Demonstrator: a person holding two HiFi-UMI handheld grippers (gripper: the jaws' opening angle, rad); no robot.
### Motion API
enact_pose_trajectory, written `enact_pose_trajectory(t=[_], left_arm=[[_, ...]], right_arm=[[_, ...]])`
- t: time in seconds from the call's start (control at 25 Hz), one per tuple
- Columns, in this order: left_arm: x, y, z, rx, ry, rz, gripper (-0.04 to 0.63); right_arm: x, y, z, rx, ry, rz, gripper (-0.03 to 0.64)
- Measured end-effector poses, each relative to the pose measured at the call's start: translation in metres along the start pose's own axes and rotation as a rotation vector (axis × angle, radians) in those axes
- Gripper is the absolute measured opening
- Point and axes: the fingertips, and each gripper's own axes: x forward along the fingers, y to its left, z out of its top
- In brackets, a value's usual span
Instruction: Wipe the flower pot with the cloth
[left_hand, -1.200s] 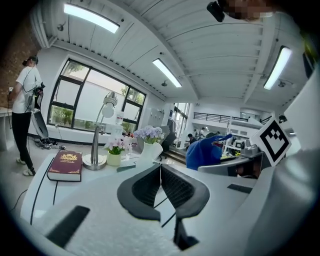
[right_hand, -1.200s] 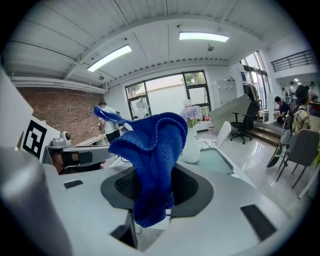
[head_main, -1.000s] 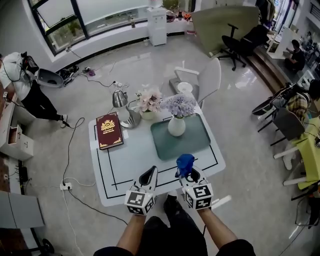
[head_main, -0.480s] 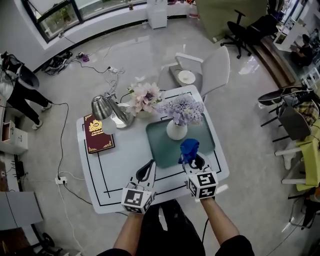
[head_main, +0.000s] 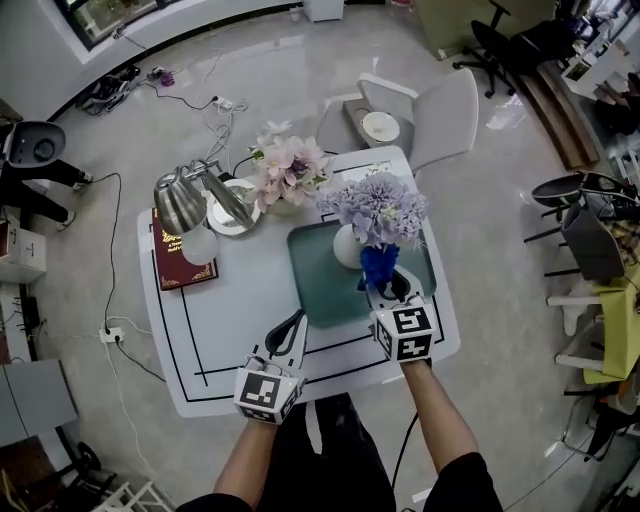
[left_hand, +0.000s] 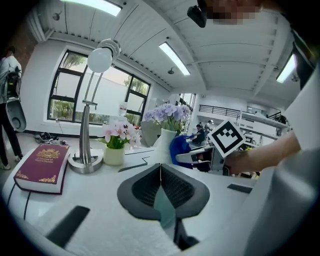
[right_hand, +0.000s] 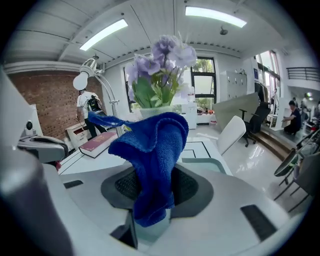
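A white flower pot (head_main: 347, 246) with purple flowers (head_main: 378, 208) stands on a grey-green tray (head_main: 312, 272) at the table's right side. My right gripper (head_main: 381, 279) is shut on a blue cloth (head_main: 378, 262), held just right of the pot and close to it. In the right gripper view the blue cloth (right_hand: 151, 160) bunches up between the jaws, with the purple flowers (right_hand: 160, 70) right behind it. My left gripper (head_main: 291, 330) hovers over the table's front part, shut with nothing in it. The left gripper view shows the white flower pot (left_hand: 163, 145) beyond the closed jaws.
A small pot of pink flowers (head_main: 288, 172), a silver desk lamp (head_main: 205, 205) and a dark red book (head_main: 178, 260) sit on the white table (head_main: 240, 330) at left and back. A white chair (head_main: 440, 110) stands behind the table. Cables (head_main: 120, 290) run along the floor at left.
My right gripper has carried the blue cloth forward over the tray to beside the white pot. The left gripper has stayed near the table's front. The head camera has moved closer.
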Motion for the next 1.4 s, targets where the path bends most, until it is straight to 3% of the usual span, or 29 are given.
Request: enact_pose_trajectory(t=[0.48, 0.64, 0.76, 0.92, 1.4], left_arm=[[-0.003, 0.006, -0.011, -0.002, 0.029, 0.028, 0.01], [-0.002, 0.004, -0.01, 0.001, 0.025, 0.029, 0.011], [-0.002, 0.005, -0.009, 0.002, 0.022, 0.03, 0.01], [-0.006, 0.007, -0.012, -0.002, 0.026, 0.04, 0.01], [-0.014, 0.024, -0.018, -0.017, 0.039, 0.086, 0.009]], right_arm=[[0.026, -0.021, -0.075, 0.04, 0.223, 0.03, 0.138], [0.012, -0.034, -0.042, 0.02, 0.119, 0.011, 0.138], [0.003, -0.042, 0.003, -0.065, 0.015, 0.014, 0.138], [0.009, -0.046, 0.026, -0.149, -0.004, 0.053, 0.138], [0.046, -0.07, -0.056, -0.02, 0.192, 0.094, 0.138]])
